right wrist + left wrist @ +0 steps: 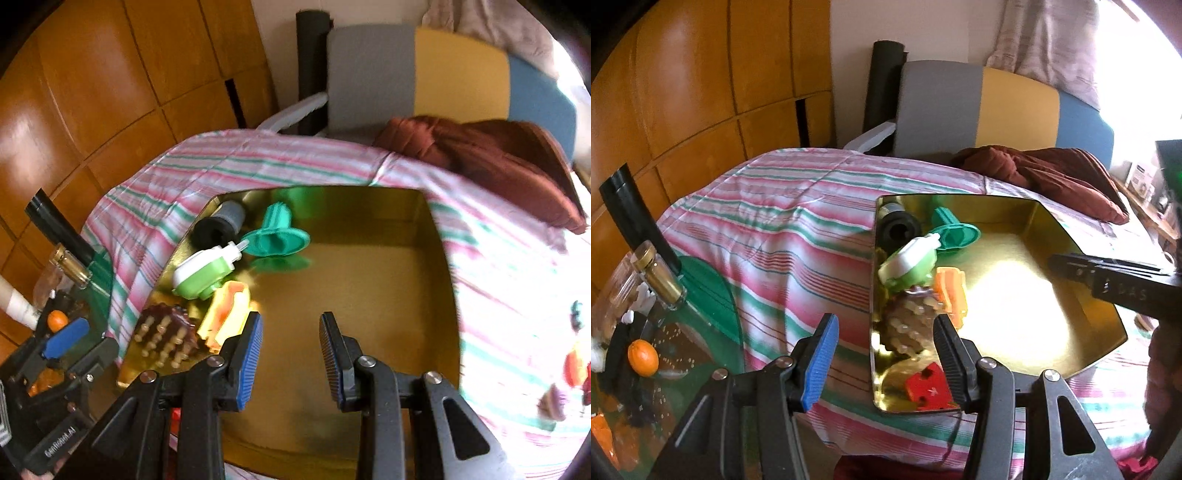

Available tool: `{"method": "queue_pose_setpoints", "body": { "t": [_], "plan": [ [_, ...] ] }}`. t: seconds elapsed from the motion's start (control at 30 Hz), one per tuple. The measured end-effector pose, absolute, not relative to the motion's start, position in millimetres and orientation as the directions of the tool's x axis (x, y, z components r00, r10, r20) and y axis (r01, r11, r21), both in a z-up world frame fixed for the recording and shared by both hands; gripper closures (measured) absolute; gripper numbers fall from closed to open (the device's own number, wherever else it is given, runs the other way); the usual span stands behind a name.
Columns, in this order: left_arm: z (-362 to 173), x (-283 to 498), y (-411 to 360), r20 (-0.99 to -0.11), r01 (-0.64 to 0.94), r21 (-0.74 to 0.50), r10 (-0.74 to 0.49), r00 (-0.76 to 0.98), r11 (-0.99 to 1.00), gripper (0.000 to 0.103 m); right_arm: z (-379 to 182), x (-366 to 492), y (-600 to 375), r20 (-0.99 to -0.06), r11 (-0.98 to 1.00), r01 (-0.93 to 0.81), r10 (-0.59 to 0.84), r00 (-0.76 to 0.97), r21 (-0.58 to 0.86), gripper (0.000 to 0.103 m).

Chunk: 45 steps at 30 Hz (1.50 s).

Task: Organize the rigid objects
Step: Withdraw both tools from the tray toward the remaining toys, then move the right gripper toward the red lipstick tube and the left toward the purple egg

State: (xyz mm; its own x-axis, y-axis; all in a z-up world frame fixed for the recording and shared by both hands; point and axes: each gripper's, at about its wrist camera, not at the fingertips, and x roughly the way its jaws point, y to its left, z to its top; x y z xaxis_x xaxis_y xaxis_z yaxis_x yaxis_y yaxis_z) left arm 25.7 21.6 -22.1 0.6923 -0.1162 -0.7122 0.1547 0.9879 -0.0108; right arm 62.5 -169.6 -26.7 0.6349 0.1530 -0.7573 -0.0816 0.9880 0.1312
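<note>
A: Left wrist view. Around what?

B: Over a striped cloth (pixel 768 236) covering the surface, with a gold tray (pixel 1071 280) on it. At far left a glass side table carrying a perfume bottle (pixel 659 277) and an orange fruit (pixel 642 352). Behind, a maroon pillow (pixel 1045 173).

A: And the left gripper (pixel 886 350)?

B: Fingers spread, pinching nothing, straddling the tray's near-left rim. Just beyond them a pegged brush (pixel 908 328), long axis running away from the fingers. Past it an orange piece (pixel 951 291), a green-and-white gadget (pixel 910 264), a teal plunger (pixel 955 232) and a black cylinder (pixel 897 227). Near the right finger, a red block (pixel 929 387). Reaching in from the right, the right gripper (pixel 1060 264).

A: Right wrist view?

B: Right gripper (pixel 291 350) above bare tray (pixel 369 295) floor, fingers apart with nothing between. Beside the left finger, the orange piece (pixel 227 314); left of that, the brush (pixel 166 336). Gadget (pixel 201 273) nozzle aimed at the plunger (pixel 277 236), whose stem points towards the far rim. Cylinder (pixel 218 225) in the far-left corner. Left gripper (pixel 85 343) low at left. Blurred small toys (pixel 572 365) on the cloth at right.
</note>
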Motion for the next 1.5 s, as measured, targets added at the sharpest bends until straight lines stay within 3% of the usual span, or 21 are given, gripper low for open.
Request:
{"method": "queue_pose_setpoints", "body": {
  "t": [0.5,1.17,1.33,1.5],
  "plan": [
    [-13.9,17.7,-18.9,-0.706,0.25,0.031,-0.155,0.691,0.968,0.048,-0.6,3.0,-283.1,-0.687,0.989,0.126,-0.041,0.725,0.073,0.072],
    [-1.4,10.0,-105.0,-0.718,0.464,0.056,-0.287,0.634,0.884,0.042,-6.0,-73.2,-500.1,-0.671,0.808,0.588,-0.41,0.618,0.047,0.072],
    [2.8,1.0,-148.7,-0.718,0.564,0.071,-0.35,0.601,0.822,0.042,-28.7,-98.6,-546.7,-0.686,0.711,0.695,-0.456,0.567,0.102,0.072],
    [-1.8,-7.4,-202.4,-0.741,0.659,0.066,-0.406,0.536,0.75,0.041,-43.2,-113.6,-577.9,-0.739,0.61,0.764,-0.412,0.533,0.212,0.072]
  ]
}}
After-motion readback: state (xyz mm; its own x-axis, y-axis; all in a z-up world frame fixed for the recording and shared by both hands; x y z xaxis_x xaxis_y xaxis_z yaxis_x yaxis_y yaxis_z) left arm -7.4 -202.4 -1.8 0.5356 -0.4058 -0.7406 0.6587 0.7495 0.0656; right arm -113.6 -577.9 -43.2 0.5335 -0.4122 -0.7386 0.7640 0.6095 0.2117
